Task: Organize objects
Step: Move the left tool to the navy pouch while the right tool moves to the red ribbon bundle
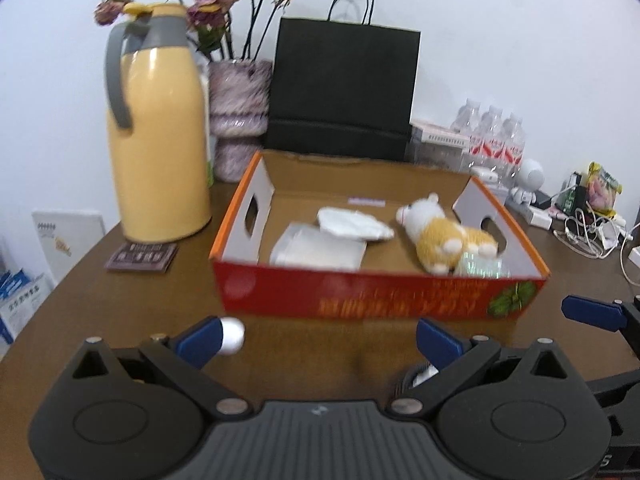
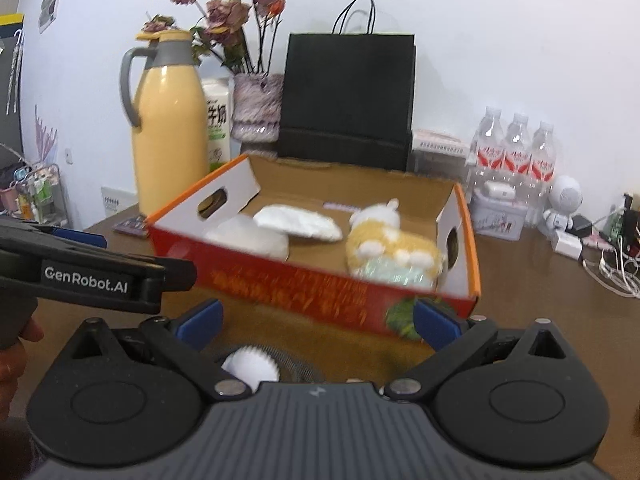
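Note:
A red cardboard box (image 1: 360,300) with an orange rim stands open on the brown table. Inside lie a white-and-tan plush toy (image 1: 444,236), two white packets (image 1: 352,224) and a shiny green packet (image 1: 480,268). My left gripper (image 1: 320,342) is open just in front of the box, with a small white round object (image 1: 232,334) on the table by its left fingertip. My right gripper (image 2: 318,324) is also open before the box's right corner. Under it sit a white toothed disc (image 2: 250,368) and a dark ribbed coil (image 2: 298,364).
Behind the box stand a yellow thermos jug (image 1: 156,140), a vase of dried flowers (image 1: 238,120), a black paper bag (image 1: 344,84) and water bottles (image 1: 492,140). Cables and chargers (image 1: 588,232) clutter the right side. A dark card (image 1: 142,258) lies left of the box.

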